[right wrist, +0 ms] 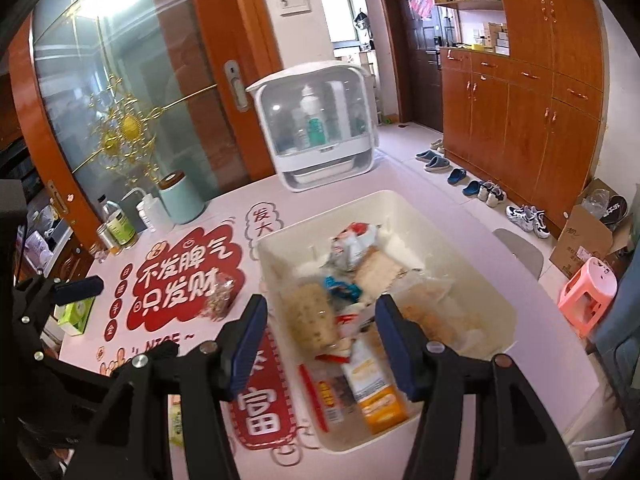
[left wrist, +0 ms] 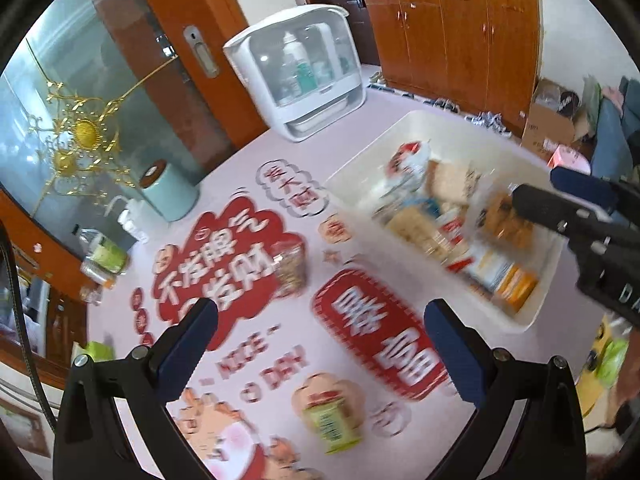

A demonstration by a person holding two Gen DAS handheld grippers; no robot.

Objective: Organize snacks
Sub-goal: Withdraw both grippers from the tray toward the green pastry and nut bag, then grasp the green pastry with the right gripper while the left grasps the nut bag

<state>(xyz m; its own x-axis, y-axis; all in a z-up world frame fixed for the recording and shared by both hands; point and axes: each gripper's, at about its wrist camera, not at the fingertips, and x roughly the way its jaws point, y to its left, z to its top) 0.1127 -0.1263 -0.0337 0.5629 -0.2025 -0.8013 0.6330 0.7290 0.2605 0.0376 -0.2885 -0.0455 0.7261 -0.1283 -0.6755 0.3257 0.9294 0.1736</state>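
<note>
Left wrist view: looking steeply down over the printed tablecloth (left wrist: 256,280), close, with the white bin (left wrist: 360,168) off to the right. Right wrist view: looking down from just above the same bin (right wrist: 400,200). Shared by both: bin, tablecloth (right wrist: 188,276), white cabinet (left wrist: 296,68) (right wrist: 316,124).

Pink table (right wrist: 432,200) with a printed cloth, carrying snacks and containers

A red-and-white printed mat (left wrist: 224,264) covers the tabletop. On it sit a cream bin (right wrist: 404,204) full of snack packets, a clear bag of nuts (left wrist: 290,268) beside the bin, and a small green packet (left wrist: 330,424) lying apart nearer the camera. At the far edge stand a white lidded cabinet (right wrist: 320,128), a mint canister (right wrist: 180,198), a white squeeze bottle (right wrist: 148,212), 1 green-labelled jar (right wrist: 120,228) and a green box (right wrist: 74,314).
</note>
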